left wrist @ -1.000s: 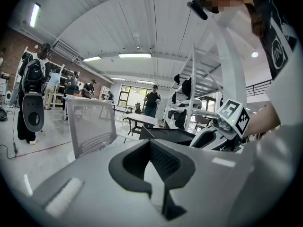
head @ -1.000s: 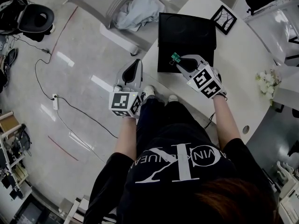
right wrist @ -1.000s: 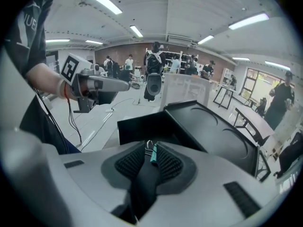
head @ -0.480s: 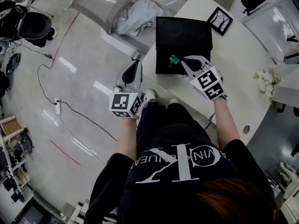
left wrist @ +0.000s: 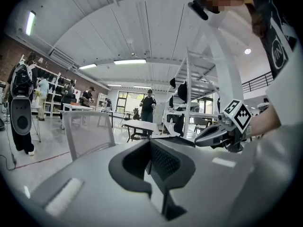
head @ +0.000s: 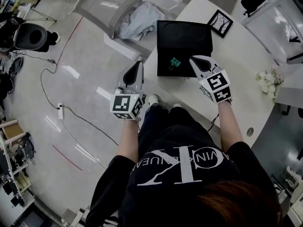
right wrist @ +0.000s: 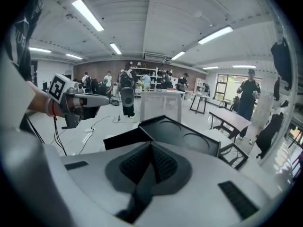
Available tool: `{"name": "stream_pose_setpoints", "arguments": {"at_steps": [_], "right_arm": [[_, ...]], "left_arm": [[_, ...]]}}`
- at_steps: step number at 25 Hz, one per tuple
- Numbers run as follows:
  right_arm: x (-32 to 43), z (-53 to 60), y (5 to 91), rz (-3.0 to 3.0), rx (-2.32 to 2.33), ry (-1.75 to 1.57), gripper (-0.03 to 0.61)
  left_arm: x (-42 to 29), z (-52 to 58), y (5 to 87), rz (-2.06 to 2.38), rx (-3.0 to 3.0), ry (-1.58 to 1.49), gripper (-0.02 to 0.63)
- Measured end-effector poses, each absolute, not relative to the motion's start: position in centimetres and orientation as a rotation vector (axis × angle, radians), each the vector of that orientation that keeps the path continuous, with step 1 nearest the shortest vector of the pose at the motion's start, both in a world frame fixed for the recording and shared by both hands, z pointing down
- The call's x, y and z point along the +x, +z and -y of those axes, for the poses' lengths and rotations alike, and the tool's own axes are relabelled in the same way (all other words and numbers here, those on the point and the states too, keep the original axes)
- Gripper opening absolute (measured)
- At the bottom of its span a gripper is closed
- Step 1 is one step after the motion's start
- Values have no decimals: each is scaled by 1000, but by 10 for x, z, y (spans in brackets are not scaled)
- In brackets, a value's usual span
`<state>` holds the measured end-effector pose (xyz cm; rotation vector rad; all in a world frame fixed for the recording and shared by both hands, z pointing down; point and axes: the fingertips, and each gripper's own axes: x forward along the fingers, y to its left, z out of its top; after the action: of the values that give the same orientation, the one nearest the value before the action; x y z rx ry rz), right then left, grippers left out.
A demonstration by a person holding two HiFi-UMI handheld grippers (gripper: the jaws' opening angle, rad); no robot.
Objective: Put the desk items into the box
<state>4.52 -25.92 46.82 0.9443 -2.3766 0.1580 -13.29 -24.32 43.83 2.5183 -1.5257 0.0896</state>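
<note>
Green binder clip [head: 175, 62] lies inside the black box [head: 185, 40], in its near-left part, touching neither tool. Right hand-held gripper [head: 195, 60]: jaws together, nothing between them, tip over the box's near right edge, just right of the clip. Left hand-held gripper [head: 138, 64]: jaws closed, empty, held left of the worktop [head: 239, 63] over the floor. Picture frame [head: 220, 22] sits beyond the box, to the far right. White flowers [head: 268, 82] at the worktop's right edge.
</note>
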Motion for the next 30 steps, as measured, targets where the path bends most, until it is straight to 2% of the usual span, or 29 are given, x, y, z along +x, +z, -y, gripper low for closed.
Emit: {"name": "stream_pose_setpoints", "arguments": {"at_steps": [30], "right_arm": [[84, 279, 399, 2546, 1248, 159, 14]], "left_arm": [[-135, 263, 380, 1627, 2598, -1, 11]]}}
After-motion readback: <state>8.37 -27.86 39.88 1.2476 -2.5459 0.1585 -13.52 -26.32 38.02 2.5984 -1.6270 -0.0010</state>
